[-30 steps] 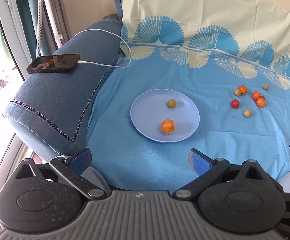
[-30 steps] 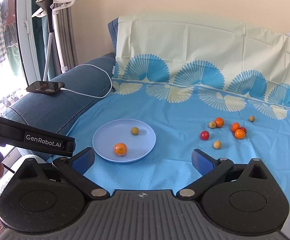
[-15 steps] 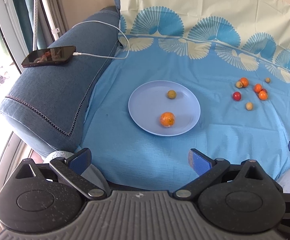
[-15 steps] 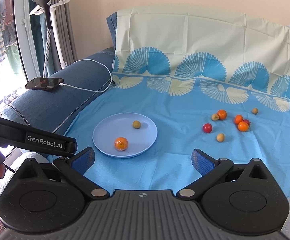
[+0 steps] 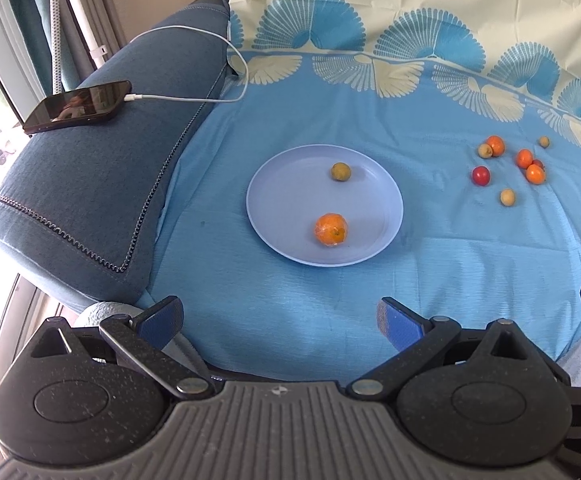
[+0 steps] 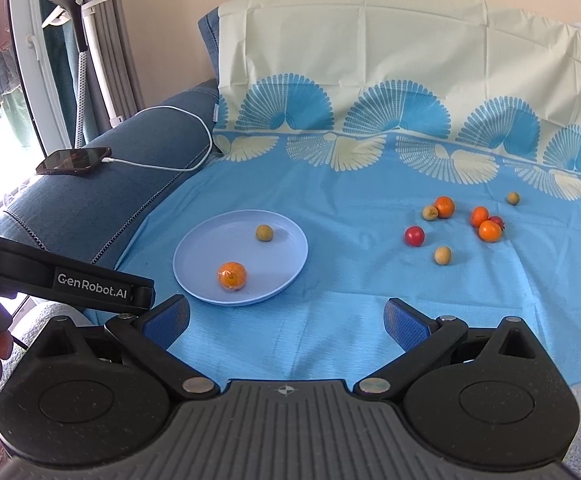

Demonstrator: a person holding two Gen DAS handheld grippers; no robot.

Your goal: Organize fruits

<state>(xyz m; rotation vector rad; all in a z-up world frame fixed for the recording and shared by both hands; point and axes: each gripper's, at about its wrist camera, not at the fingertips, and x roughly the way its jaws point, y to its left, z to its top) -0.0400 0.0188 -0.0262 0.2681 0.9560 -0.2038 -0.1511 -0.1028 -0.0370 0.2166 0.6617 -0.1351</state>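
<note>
left claw (image 5: 278, 318): spread wide, empty | right claw (image 6: 286, 320): spread wide, empty, touching nothing

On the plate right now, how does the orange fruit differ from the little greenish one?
The orange fruit is bright orange and glossy, as if wrapped in clear film; the greenish-brown fruit is dull olive. The orange fruit is clearly larger. The orange fruit sits near the plate's front rim, the greenish-brown fruit toward the back. Both are round, lie apart on the plate, and neither is touched by a gripper.
</note>
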